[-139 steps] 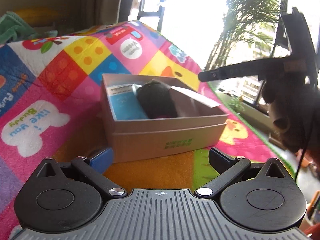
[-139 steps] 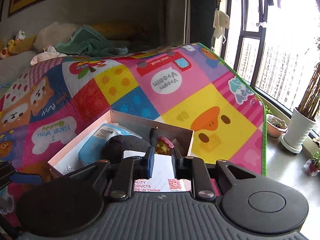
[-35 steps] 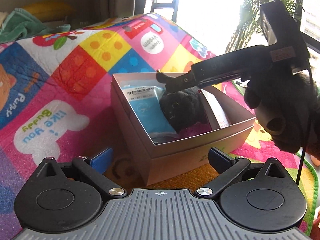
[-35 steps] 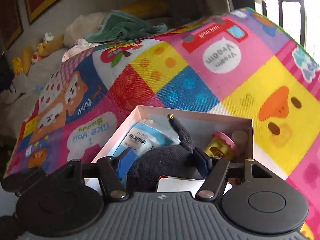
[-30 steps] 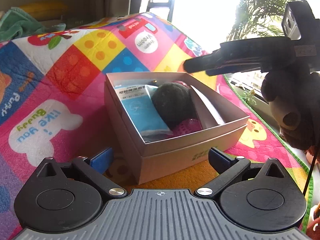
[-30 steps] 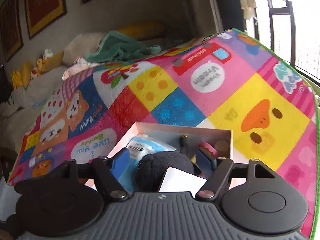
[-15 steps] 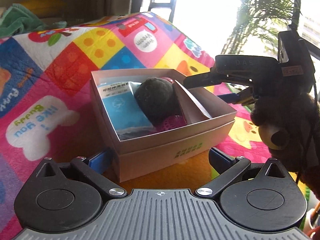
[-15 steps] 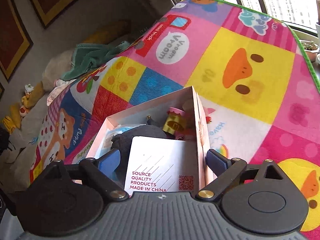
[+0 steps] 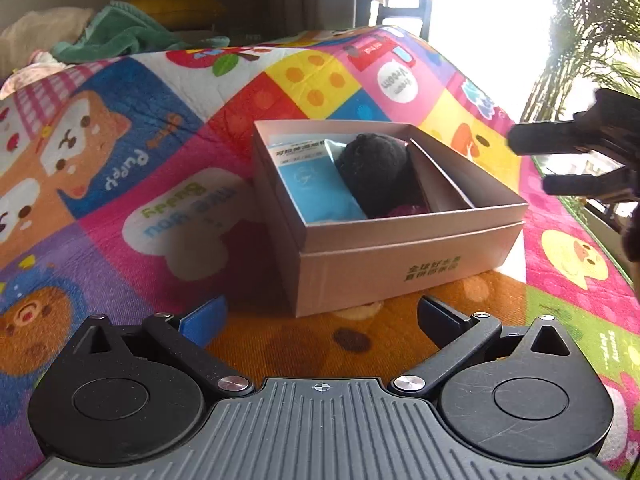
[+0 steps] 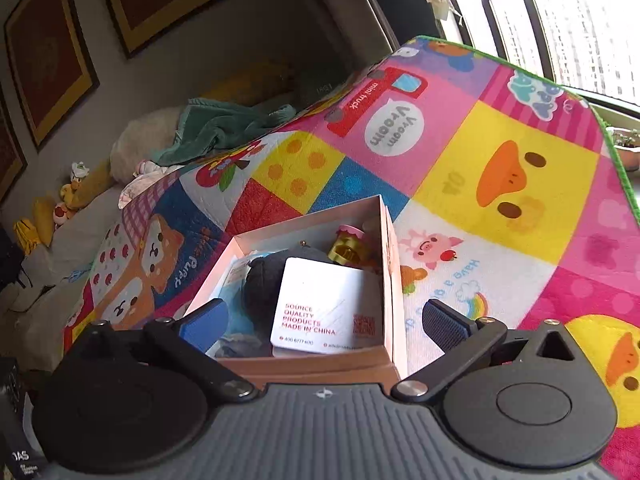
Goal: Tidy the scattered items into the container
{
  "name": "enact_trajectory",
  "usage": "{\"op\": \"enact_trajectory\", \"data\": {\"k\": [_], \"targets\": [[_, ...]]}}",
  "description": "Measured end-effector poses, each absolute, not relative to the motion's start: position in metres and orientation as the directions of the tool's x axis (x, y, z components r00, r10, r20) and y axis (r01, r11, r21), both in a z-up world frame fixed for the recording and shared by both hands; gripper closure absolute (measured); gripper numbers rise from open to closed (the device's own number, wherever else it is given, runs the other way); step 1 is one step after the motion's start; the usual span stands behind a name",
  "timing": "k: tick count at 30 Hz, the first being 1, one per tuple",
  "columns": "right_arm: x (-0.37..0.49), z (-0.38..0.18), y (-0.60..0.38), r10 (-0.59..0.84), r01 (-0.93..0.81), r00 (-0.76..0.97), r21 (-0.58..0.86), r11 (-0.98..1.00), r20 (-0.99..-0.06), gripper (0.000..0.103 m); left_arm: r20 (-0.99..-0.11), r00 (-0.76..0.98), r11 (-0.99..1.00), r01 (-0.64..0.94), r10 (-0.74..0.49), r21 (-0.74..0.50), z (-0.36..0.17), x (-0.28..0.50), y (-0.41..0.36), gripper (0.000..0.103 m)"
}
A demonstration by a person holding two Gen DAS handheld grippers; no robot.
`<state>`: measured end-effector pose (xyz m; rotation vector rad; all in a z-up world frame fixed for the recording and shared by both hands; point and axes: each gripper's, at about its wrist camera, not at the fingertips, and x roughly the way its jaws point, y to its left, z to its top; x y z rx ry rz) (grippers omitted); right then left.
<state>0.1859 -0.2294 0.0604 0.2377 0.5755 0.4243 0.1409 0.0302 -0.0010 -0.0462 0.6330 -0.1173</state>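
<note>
Left claw [image 9: 320, 316] sits wide open and empty at 6 o'clock of the box [image 9: 400, 264]. Inside, left to right: blue packet [image 9: 316, 188], black plush [image 9: 376, 172], white card [image 10: 328, 308]. Right claw [image 10: 324, 320], jaws opening, holds nothing. No strays visible on the mat [image 9: 160, 216], so it looks basically done.

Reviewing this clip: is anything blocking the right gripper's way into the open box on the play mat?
Nothing visible does. The right gripper sits at the near edge of the box, its jaws opening with nothing held between them. The box top is open; the white card, black plush and blue packet already lie inside.
</note>
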Motion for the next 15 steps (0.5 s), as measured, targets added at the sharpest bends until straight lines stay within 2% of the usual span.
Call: {"op": "enact_trajectory", "data": {"k": [5,8,10,15], "targets": [[0.152,0.032,-0.227,0.291,-0.202,0.787,0.218,0.955,-0.544,0.000,-0.599,0.800,1.000,-0.016,0.002,-0.018,-0.007,0.141,0.027,0.000],[0.150,0.011,-0.223,0.252,-0.150,0.747,0.214,0.965,-0.615,0.000,-0.591,0.807,1.000,0.007,0.006,0.020,-0.008,0.141,0.019,0.000],[0.147,0.001,-0.213,0.214,-0.150,0.742,0.155,0.977,-0.635,0.000,-0.614,0.789,0.998,0.041,-0.005,0.044,-0.012,0.146,0.013,0.000],[0.158,-0.007,-0.191,0.158,-0.192,0.708,0.027,0.981,-0.689,0.000,-0.641,0.767,1.000,-0.001,0.009,0.013,-0.016,0.159,0.019,0.000]]}}
